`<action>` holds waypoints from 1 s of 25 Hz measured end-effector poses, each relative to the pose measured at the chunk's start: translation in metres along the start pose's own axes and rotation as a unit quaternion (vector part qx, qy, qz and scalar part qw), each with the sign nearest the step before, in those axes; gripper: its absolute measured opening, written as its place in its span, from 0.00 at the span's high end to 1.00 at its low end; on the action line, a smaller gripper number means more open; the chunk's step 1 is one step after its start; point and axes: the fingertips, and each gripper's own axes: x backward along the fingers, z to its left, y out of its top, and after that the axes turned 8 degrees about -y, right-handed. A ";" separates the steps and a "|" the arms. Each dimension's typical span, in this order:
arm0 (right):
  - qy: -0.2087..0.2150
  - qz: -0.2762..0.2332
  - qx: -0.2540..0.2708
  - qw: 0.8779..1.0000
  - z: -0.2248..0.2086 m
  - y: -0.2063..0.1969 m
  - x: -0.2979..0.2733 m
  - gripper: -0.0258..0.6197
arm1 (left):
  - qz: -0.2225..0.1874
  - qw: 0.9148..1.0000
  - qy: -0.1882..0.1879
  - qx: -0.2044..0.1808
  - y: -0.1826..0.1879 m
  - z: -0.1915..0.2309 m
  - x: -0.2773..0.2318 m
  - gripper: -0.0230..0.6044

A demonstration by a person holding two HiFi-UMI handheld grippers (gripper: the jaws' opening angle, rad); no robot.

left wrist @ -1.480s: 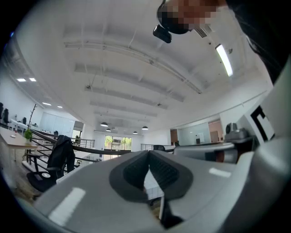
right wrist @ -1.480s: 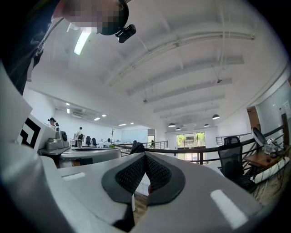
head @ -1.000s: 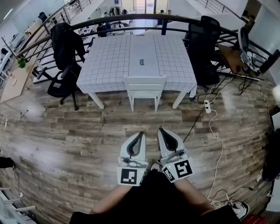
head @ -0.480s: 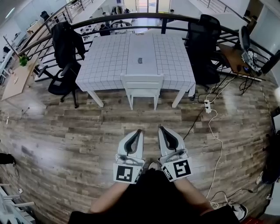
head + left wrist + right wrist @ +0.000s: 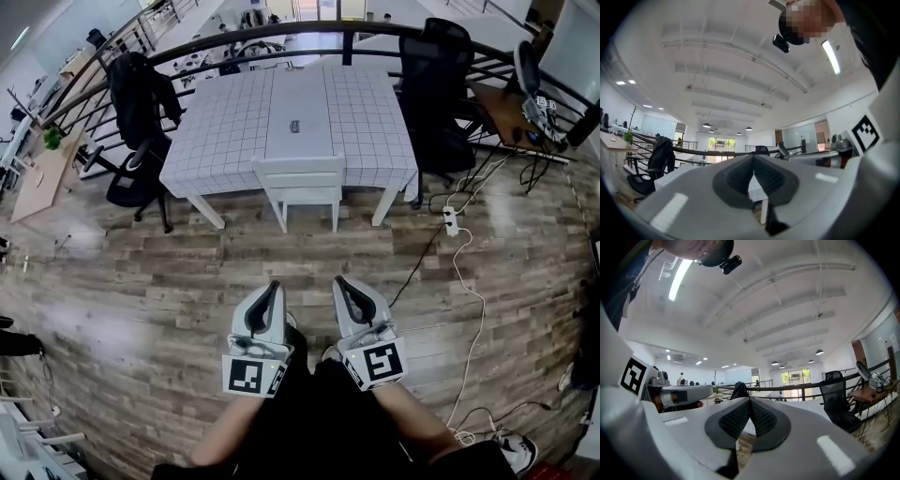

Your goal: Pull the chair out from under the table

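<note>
well, left claw [image 5: 272, 284] and right claw [image 5: 340, 280] both clenched, empty, apart from the chair [image 5: 302, 178]

Head view: steeply down, above left gripper [image 5: 271, 284] and right gripper [image 5: 339, 279]; gripper views: level, forward; shared: table [image 5: 234, 122] well ahead.

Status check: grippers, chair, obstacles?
Left gripper, right gripper shut, empty. White chair tucked under table, untouched. Path open; power strip off right.
</note>
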 end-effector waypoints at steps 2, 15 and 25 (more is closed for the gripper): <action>-0.005 -0.004 0.003 1.000 -0.004 0.000 -0.002 0.96 | 0.000 1.000 -0.007 -0.002 -0.001 0.001 -0.007 0.95; -0.036 0.005 0.023 0.999 -0.038 -0.012 -0.070 0.96 | -0.010 0.998 -0.063 0.024 -0.025 0.032 -0.093 0.95; -0.030 0.051 0.004 0.998 -0.051 -0.020 -0.217 0.96 | 0.011 0.994 -0.101 0.048 -0.051 0.132 -0.180 0.95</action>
